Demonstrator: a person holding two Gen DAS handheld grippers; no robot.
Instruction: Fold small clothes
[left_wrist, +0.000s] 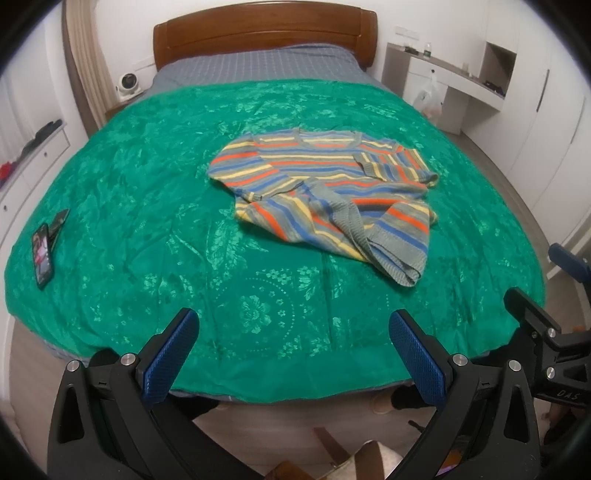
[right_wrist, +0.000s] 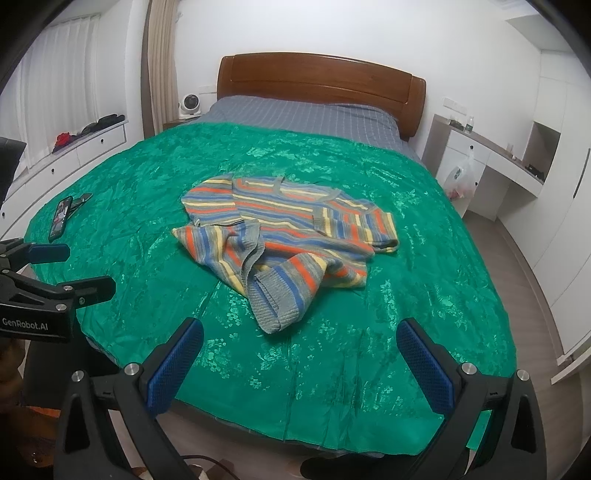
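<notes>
Left wrist view: left tool (left_wrist: 293, 334) spread wide, empty, hanging over foot of bed (left_wrist: 147, 192). Striped sweater (left_wrist: 325, 184) mid-bed, rumpled, hem bunched, well apart from tool.

Right wrist view: right tool (right_wrist: 299, 345) spread, empty. Folding not yet begun, apparently; next move likely calls for reaching hem, flattening.

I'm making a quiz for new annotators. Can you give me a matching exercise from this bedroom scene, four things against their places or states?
Things:
1. striped sweater
2. phone
3. left gripper
4. plastic bag

Places or states:
a. open, empty, at the foot of the bed
b. hanging at the white desk beside the bed
c. lying rumpled mid-bedspread, sleeves folded in
d. lying near the bedspread's left edge

Pairs: 1-c, 2-d, 3-a, 4-b. The right gripper is open too.
</notes>
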